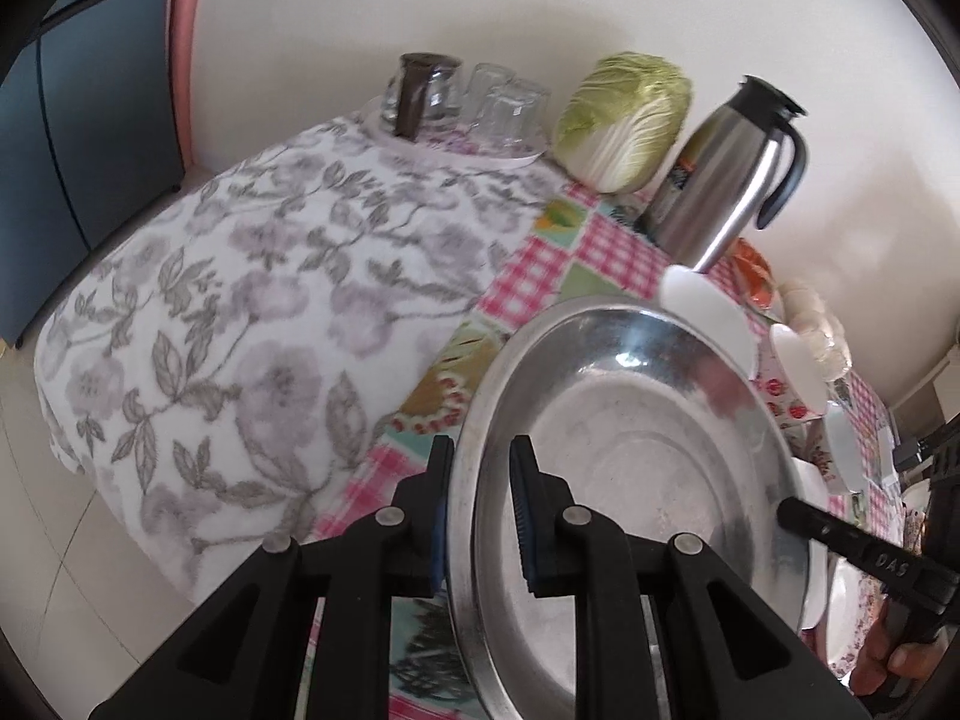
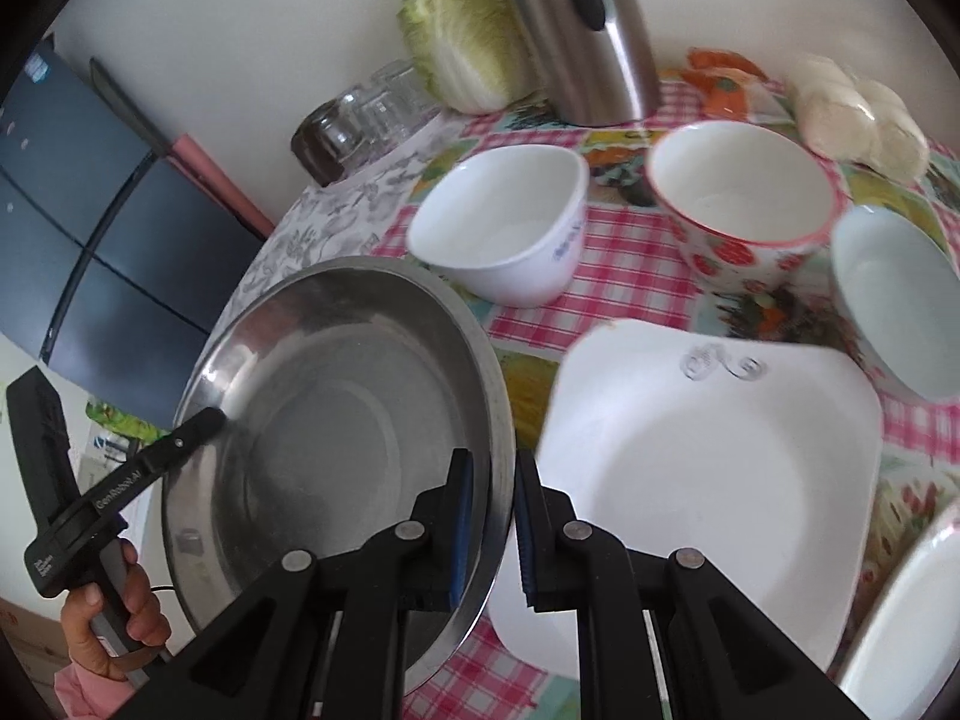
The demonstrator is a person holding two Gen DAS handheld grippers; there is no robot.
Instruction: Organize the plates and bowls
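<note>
A wide steel plate hangs tilted above the checked tablecloth, held from both sides. My left gripper is shut on its near rim, one blue pad inside and one outside. On the opposite rim of the steel plate my right gripper is shut the same way. Each gripper shows in the other's view: the right gripper and the left gripper, a hand on each handle. On the table lie a white square plate, a white bowl, a strawberry-patterned bowl and a pale bowl.
A steel thermos jug, a cabbage and upturned glasses on a tray stand along the wall. A bag of white buns lies at the back right. Another plate's rim shows at bottom right. A floral cloth covers the table's left end.
</note>
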